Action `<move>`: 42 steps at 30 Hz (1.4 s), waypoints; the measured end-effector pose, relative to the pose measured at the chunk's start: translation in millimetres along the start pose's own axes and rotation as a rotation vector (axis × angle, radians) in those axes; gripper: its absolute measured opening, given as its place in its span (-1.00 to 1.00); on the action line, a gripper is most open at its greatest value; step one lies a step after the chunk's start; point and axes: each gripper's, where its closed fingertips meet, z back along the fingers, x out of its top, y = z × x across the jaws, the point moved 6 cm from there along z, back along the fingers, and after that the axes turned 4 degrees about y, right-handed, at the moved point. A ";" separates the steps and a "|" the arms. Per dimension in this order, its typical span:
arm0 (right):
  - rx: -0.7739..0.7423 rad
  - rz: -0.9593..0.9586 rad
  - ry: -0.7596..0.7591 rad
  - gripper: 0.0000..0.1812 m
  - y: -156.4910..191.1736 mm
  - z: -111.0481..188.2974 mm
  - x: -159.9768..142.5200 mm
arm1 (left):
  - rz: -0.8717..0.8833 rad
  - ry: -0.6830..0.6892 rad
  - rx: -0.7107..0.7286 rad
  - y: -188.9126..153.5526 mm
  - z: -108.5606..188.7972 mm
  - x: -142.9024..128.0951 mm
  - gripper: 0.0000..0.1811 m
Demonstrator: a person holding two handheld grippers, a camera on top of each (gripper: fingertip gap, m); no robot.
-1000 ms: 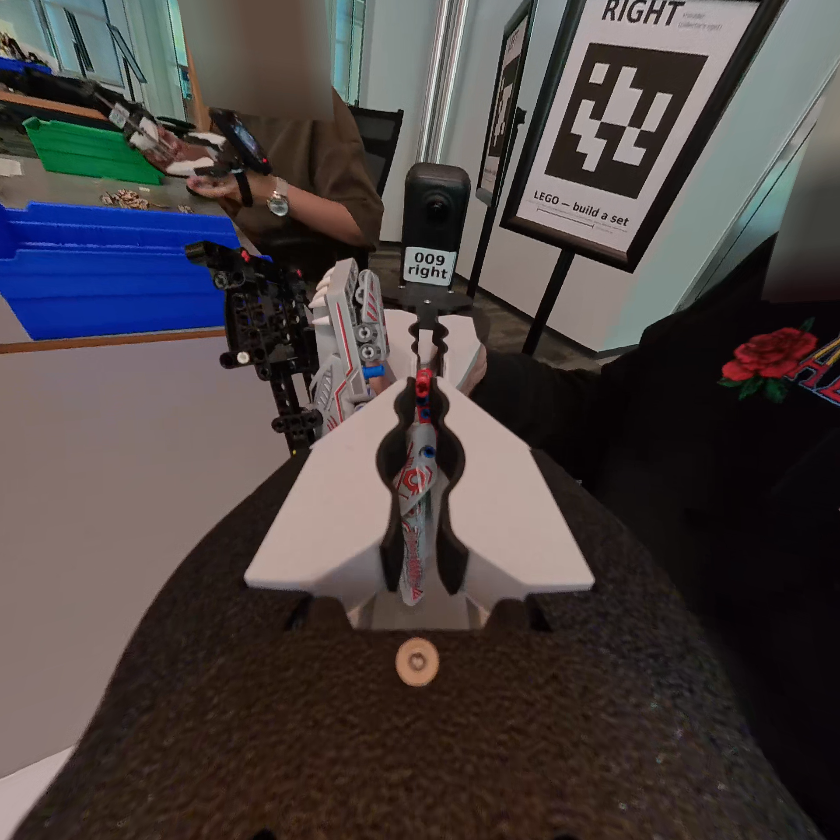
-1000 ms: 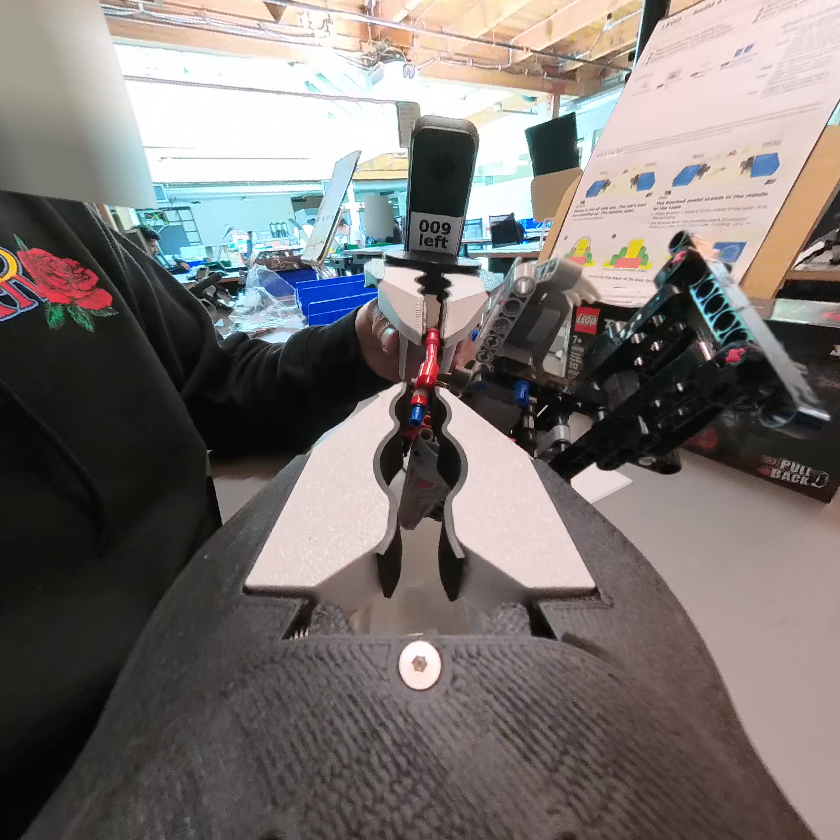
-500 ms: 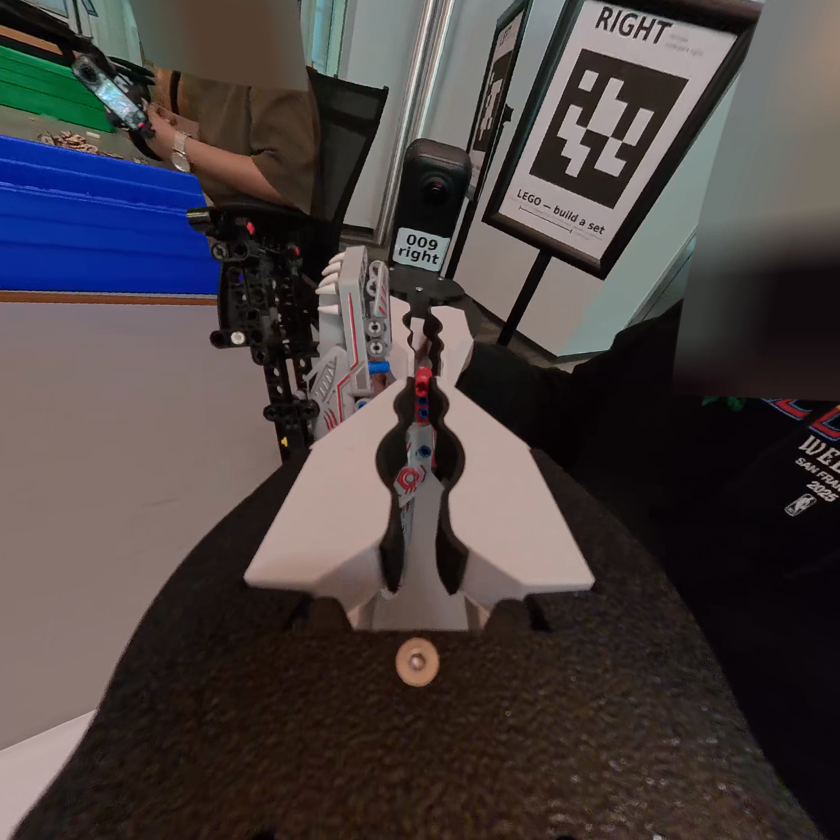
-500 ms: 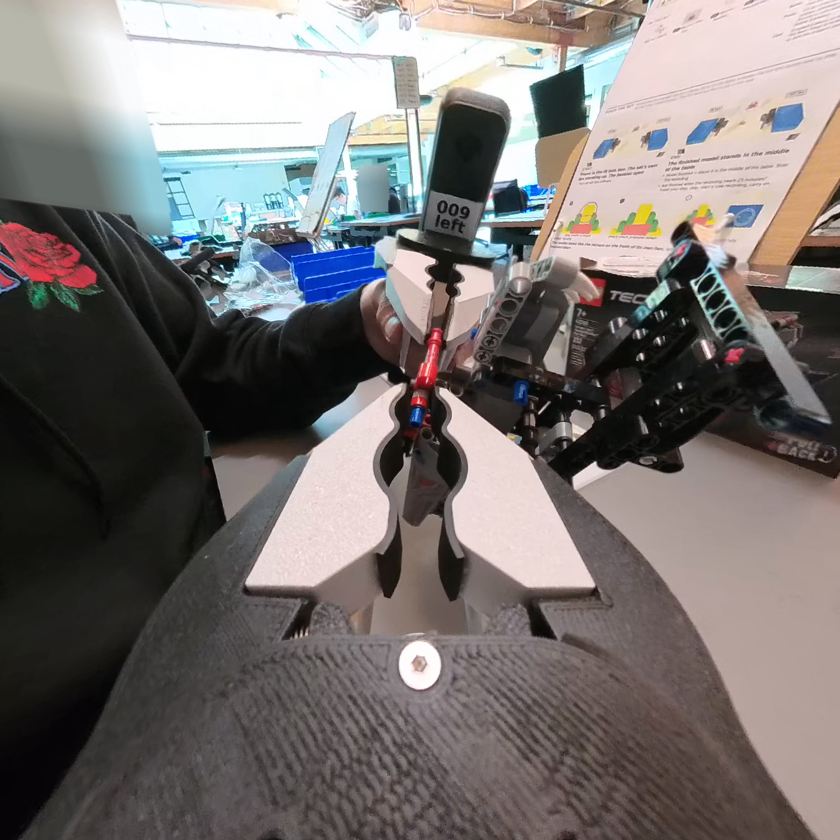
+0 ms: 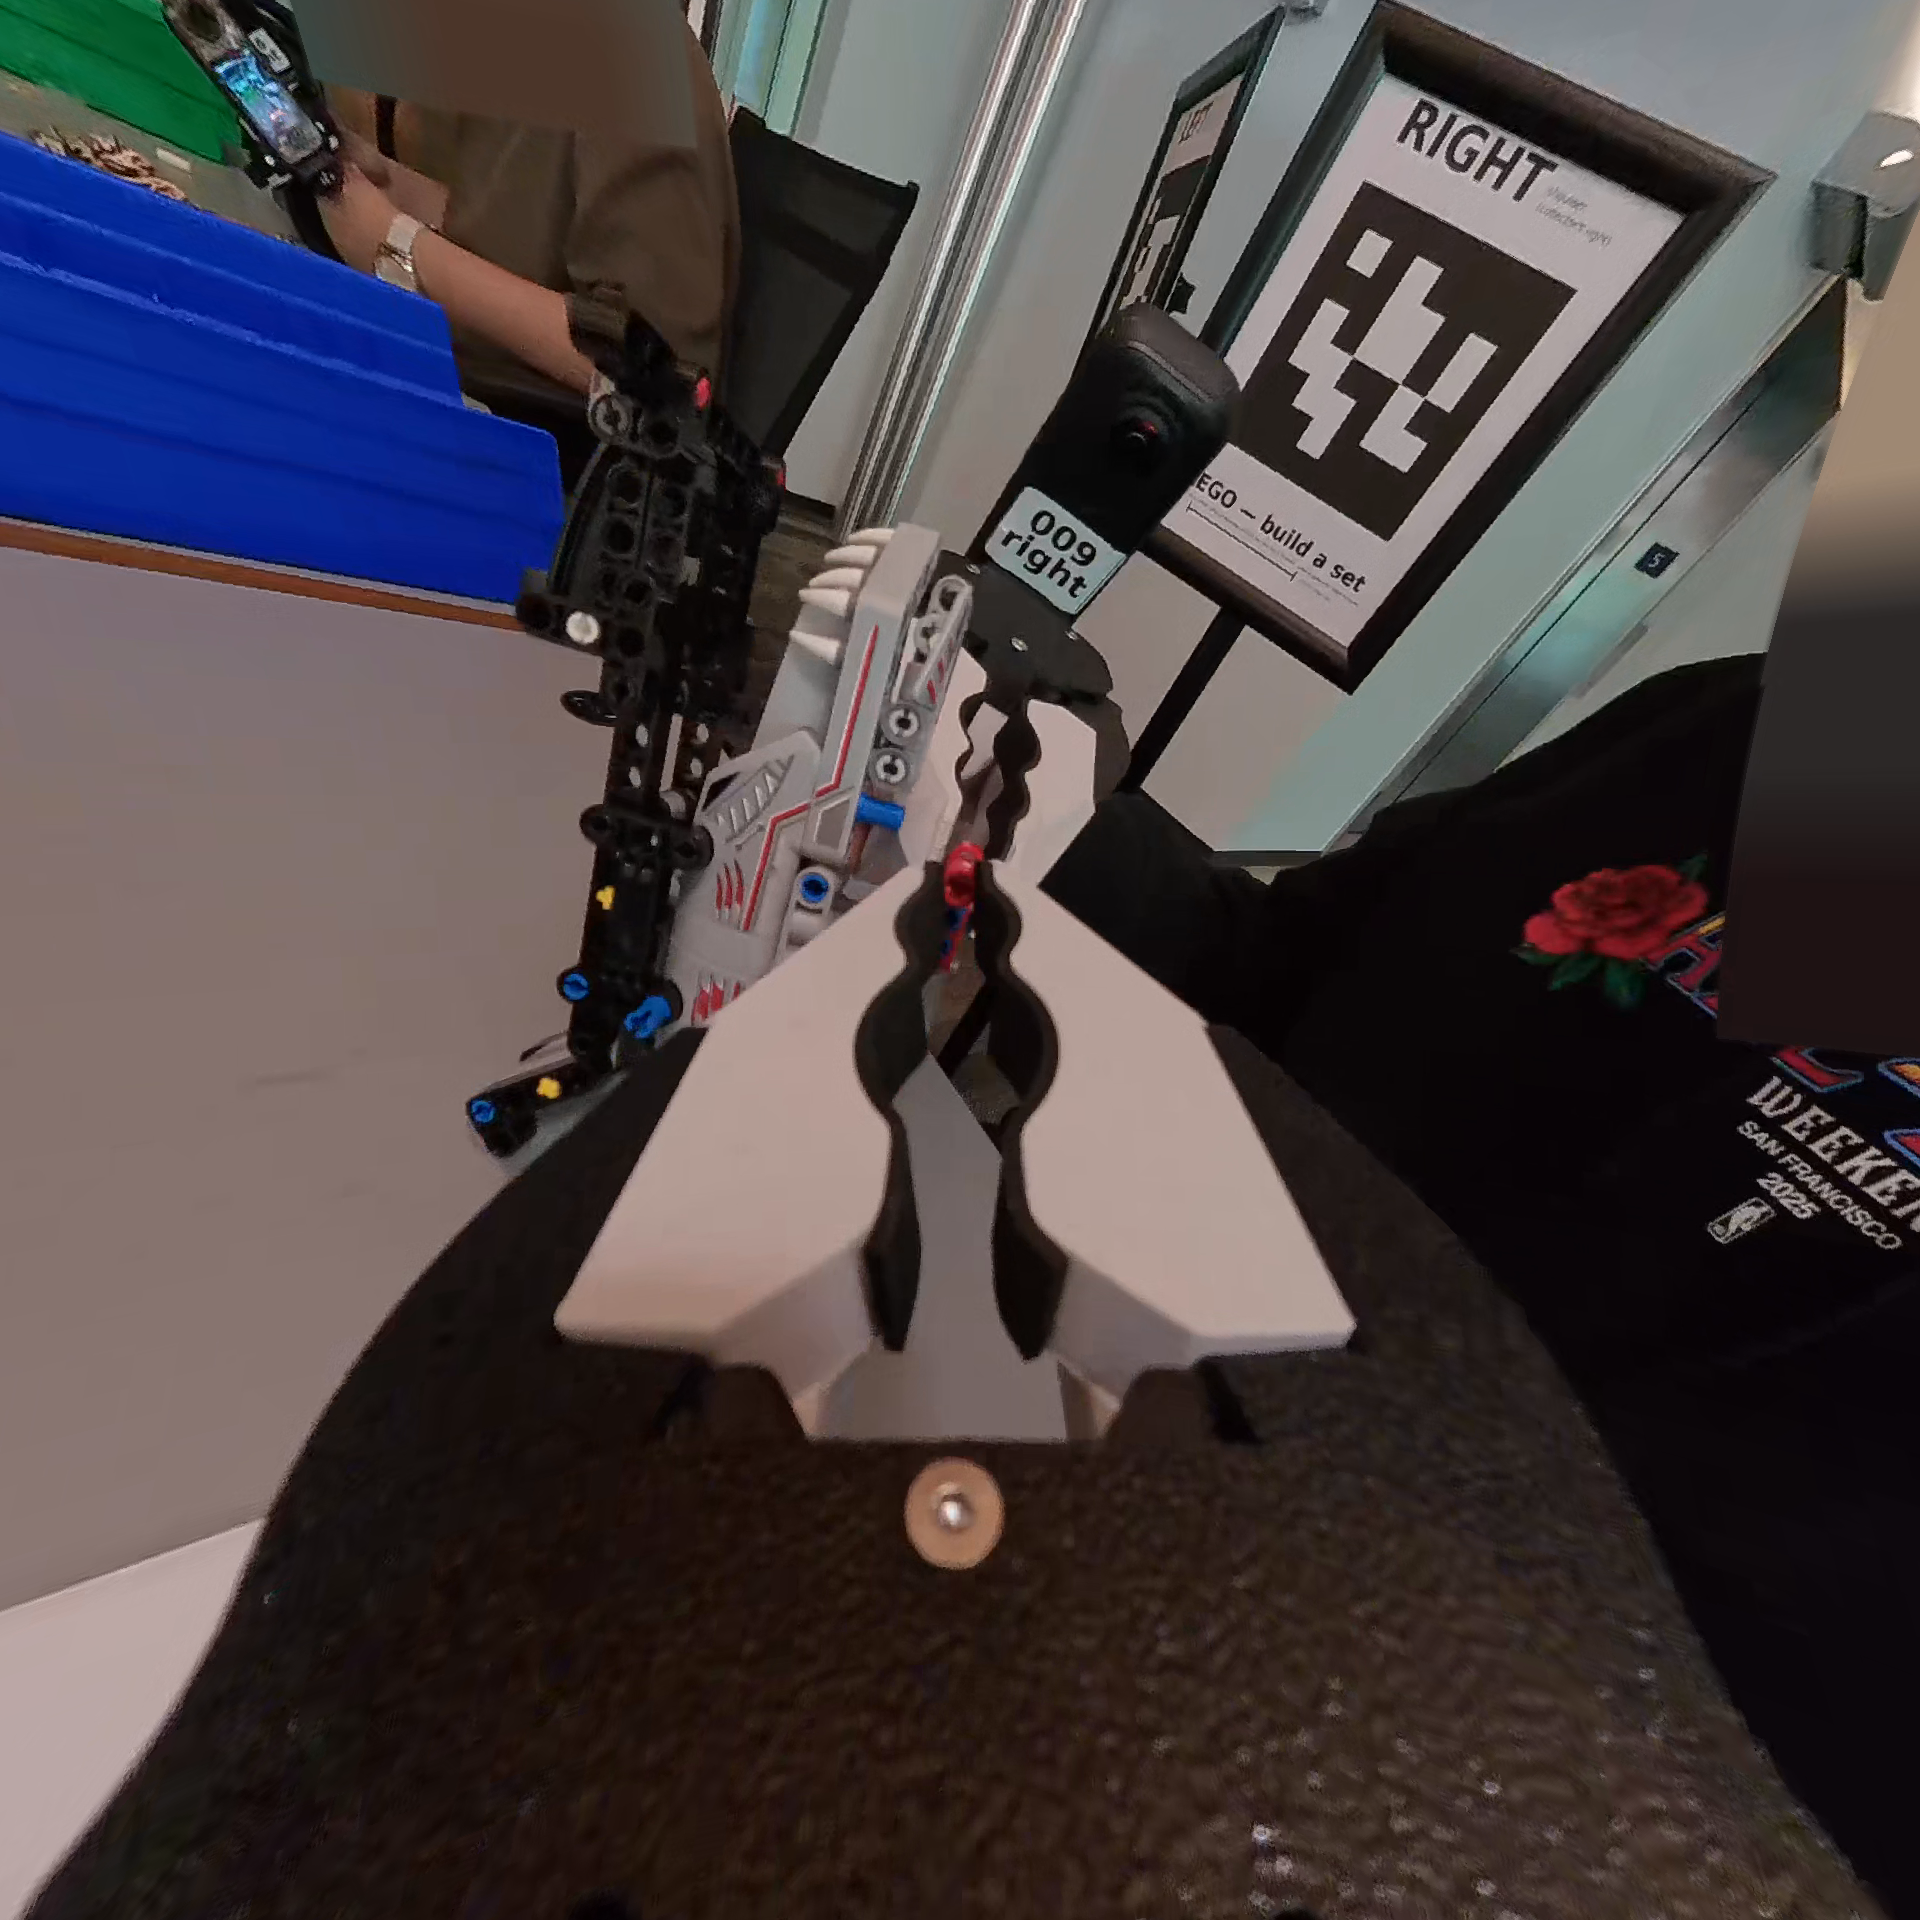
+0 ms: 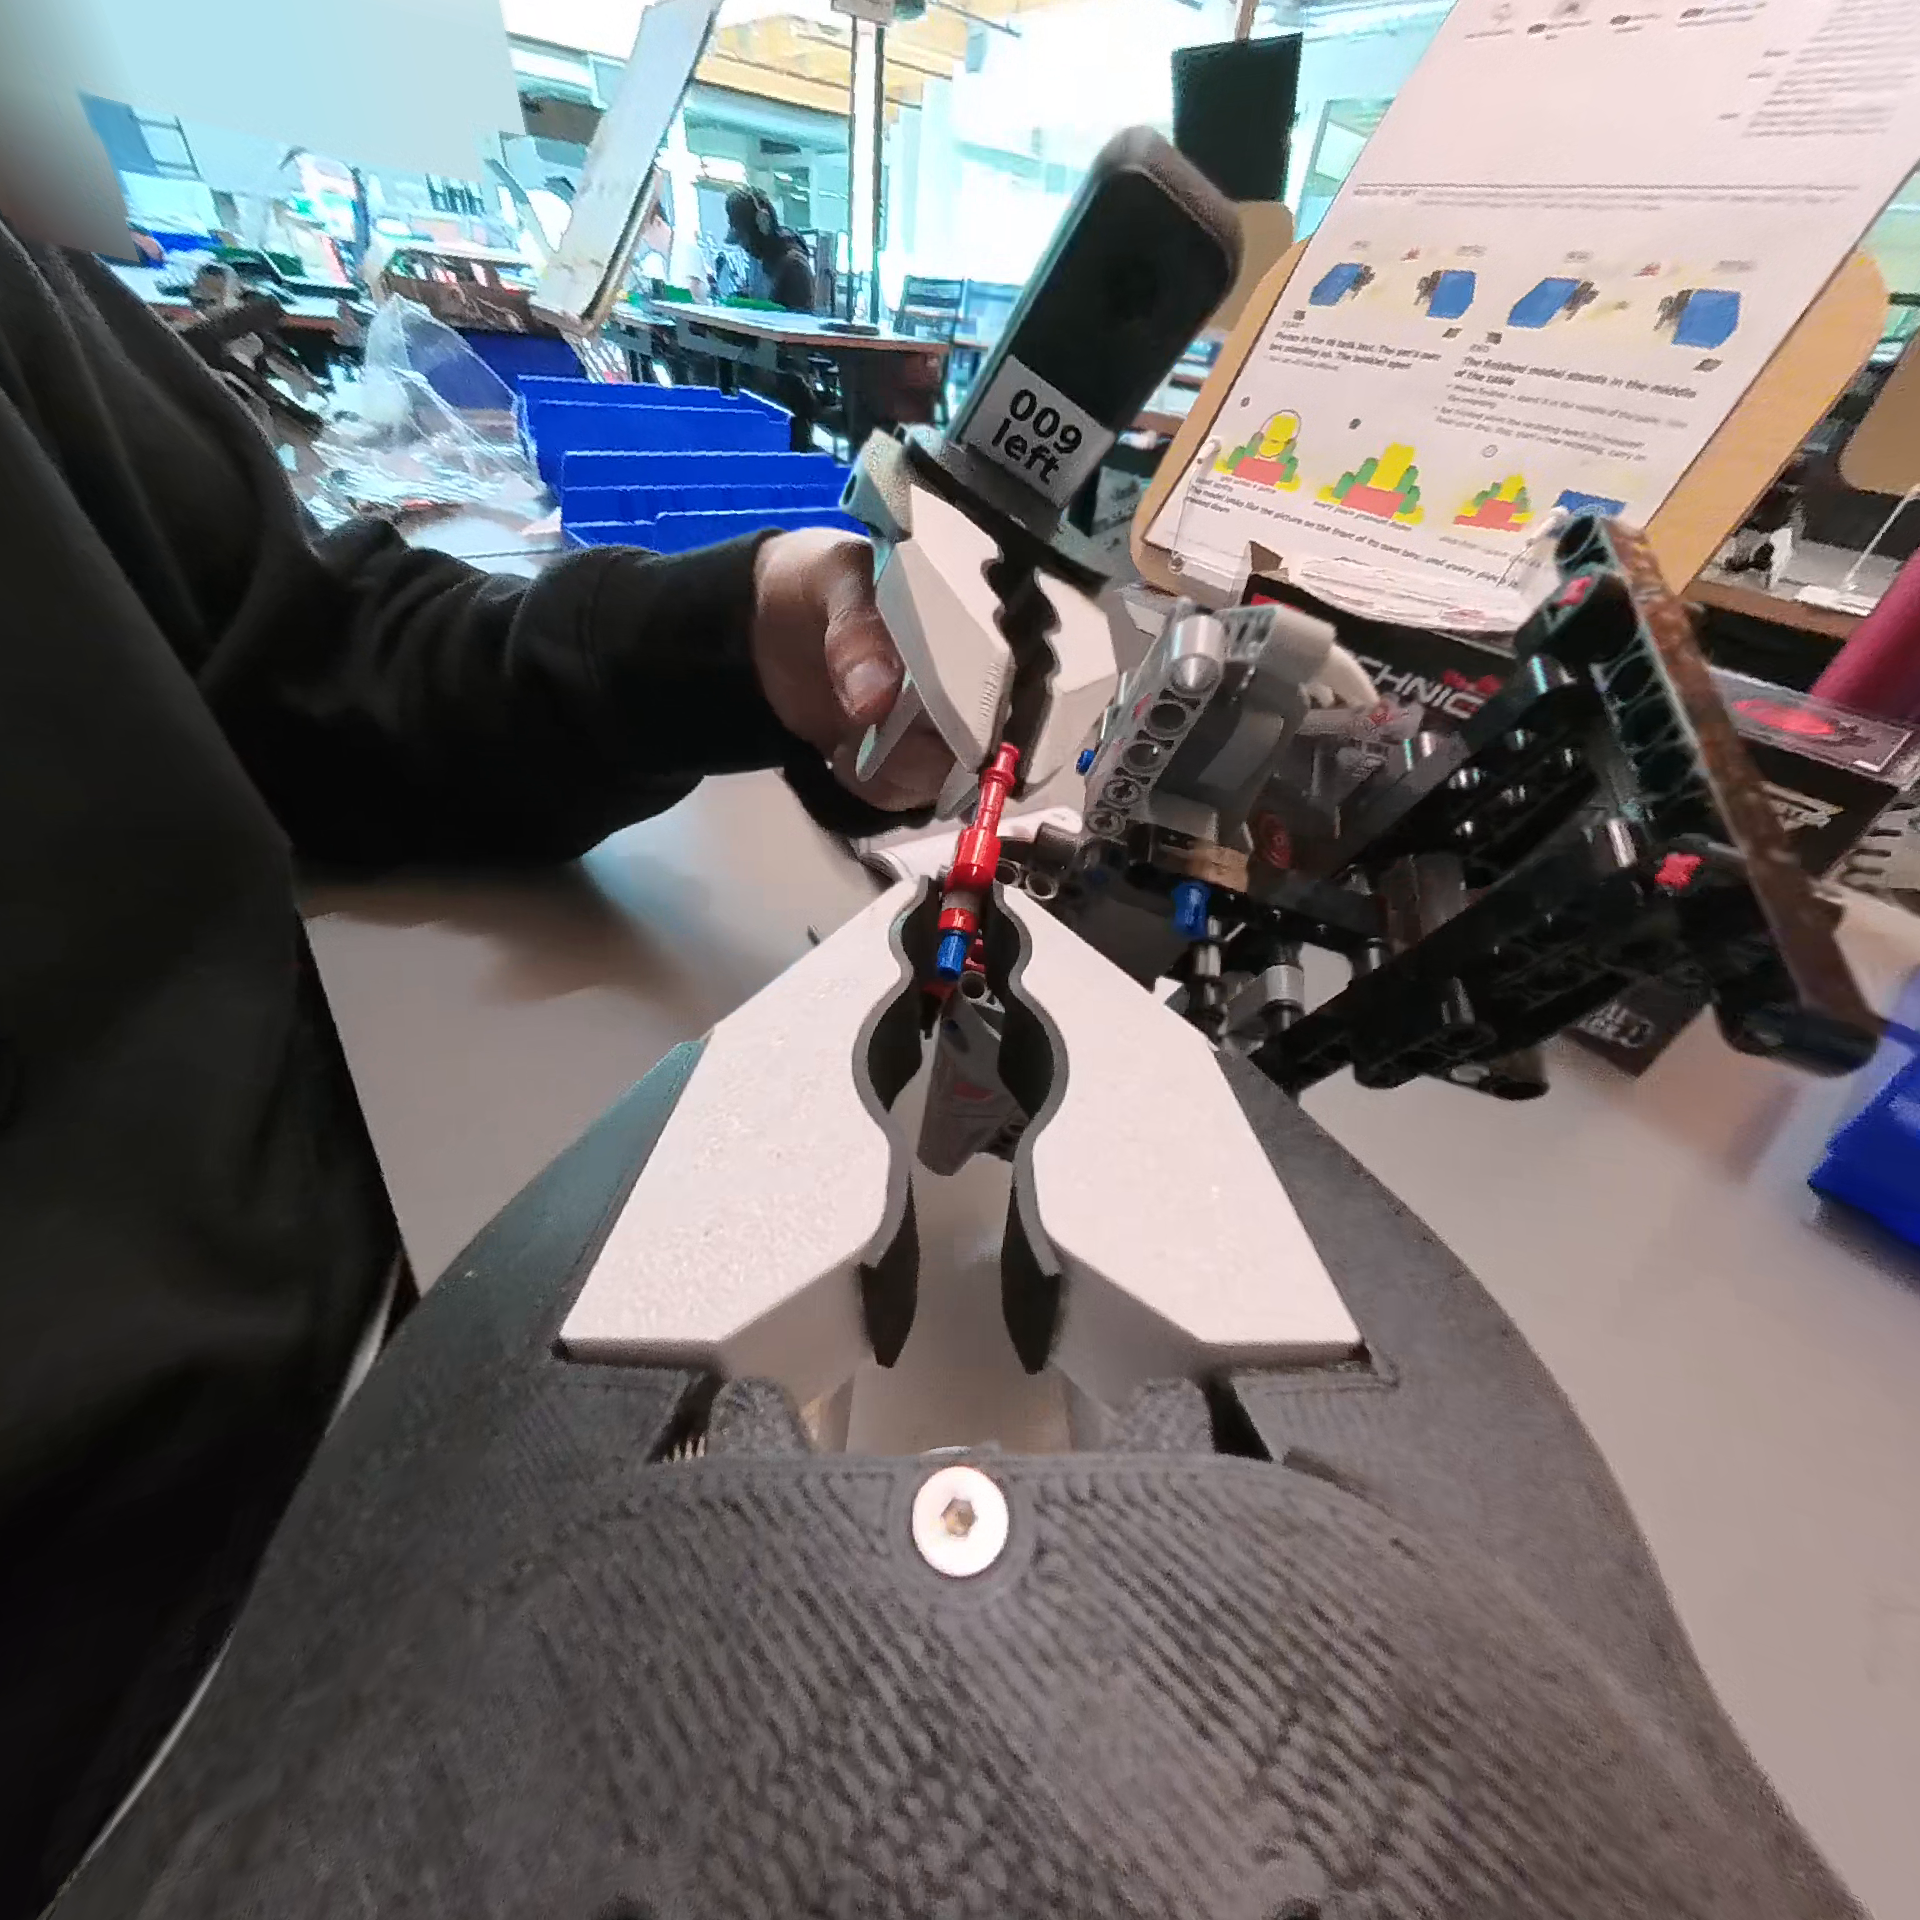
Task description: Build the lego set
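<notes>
- The left gripper (image 5: pixel 961 885) has its fingers (image 5: pixel 769 1143) clenched at the tips on one end of a thin red axle (image 6: pixel 982 821). In the left wrist view only the red end of the axle shows in the pinch.
- The right gripper (image 6: pixel 961 906) faces it from the other end of the axle. Its fingers (image 6: pixel 1143 1143) are clamped on a small grey panel piece (image 6: pixel 961 1091), which carries red and blue pins. The axle comes out of that piece just past the fingertips.
- The two grippers are therefore tip to tip, with the axle's long axis running straight from one pinch to the other. In the right wrist view it tilts up and a little to the right.
- A hand (image 6: pixel 821 644) holds the left gripper at the far end of the axle, above the desk (image 6: pixel 1558 1351).
- The lego model (image 6: pixel 1455 831), a black beam frame with grey toothed panels, is just beside the axle. It lies to the axle's right in the right wrist view and to its left in the left wrist view.
- The pictures do not show whether the model is already joined to the axle or only stands close against it.
- The step in hand looks like seating the axle and panel piece together, or onto the model.
- Any push or pull should run along the axle's line, because a sideways load could bend the axle out of its hole or twist it in the pinch.
- Both grippers are equally close to the axle, and the left is the nearer one to the model's grey panels.
</notes>
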 end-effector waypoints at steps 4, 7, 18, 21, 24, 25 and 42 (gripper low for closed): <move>0.015 0.011 -0.005 -0.93 2.1 1.4 1.0 | -0.096 0.016 0.006 -4.2 -0.4 0.5 -0.96; 0.074 -0.060 -0.044 -0.93 2.5 1.4 0.7 | -0.183 0.035 0.025 -8.0 0.3 1.4 -0.96; -0.023 0.036 0.022 -0.93 2.1 -2.0 1.1 | -0.153 0.035 0.045 -5.6 1.4 1.1 -0.96; 0.035 -0.032 -0.009 -0.93 2.6 -1.1 1.1 | -0.243 0.065 0.068 -10.7 1.1 2.0 -0.96; 0.064 -0.054 -0.040 -0.93 3.8 -2.5 1.9 | -0.118 0.045 0.022 -8.6 2.8 1.7 -0.96; 0.048 -0.020 -0.027 -0.93 4.4 -3.1 1.9 | -0.075 0.037 0.006 -7.3 2.7 1.0 -0.96; -0.014 0.081 0.081 -0.91 9.9 -20.7 -2.3 | -0.204 0.052 0.080 -10.9 4.3 5.7 -0.96</move>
